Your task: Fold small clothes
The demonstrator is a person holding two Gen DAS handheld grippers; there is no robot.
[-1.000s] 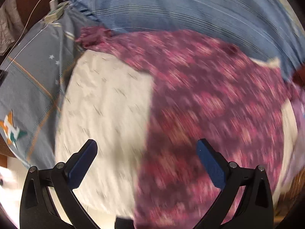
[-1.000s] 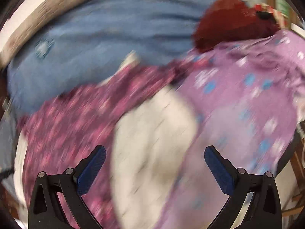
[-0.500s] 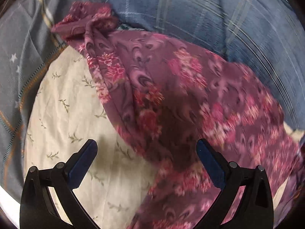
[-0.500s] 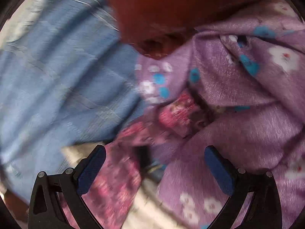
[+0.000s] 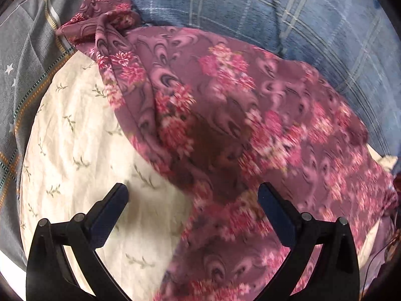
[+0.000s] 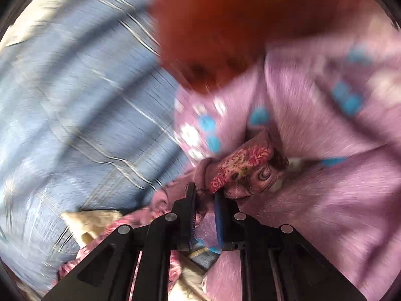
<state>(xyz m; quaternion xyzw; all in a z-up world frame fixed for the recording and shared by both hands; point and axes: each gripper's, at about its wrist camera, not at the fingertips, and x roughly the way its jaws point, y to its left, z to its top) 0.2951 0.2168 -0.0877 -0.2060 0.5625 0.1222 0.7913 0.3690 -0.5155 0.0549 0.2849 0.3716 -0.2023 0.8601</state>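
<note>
A maroon garment with pink flowers (image 5: 225, 115) lies spread over a cream leaf-print cloth (image 5: 80, 150); one end is bunched at the top left. My left gripper (image 5: 193, 198) is open and empty, just above the garment's near edge. In the right wrist view, my right gripper (image 6: 204, 195) is shut on a bunched corner of the same floral garment (image 6: 245, 168), next to a fuzzy purple garment with blue and white flowers (image 6: 325, 188).
A blue plaid blanket (image 5: 275, 12) lies behind the garment and shows in the right wrist view (image 6: 75, 100). A grey star-print cover (image 5: 22, 57) lies at the left. A blurred red-orange cloth (image 6: 238, 25) sits above the purple garment.
My right gripper closed from wide open onto the floral garment's corner. My left gripper moved in closer over the garment and stayed open.
</note>
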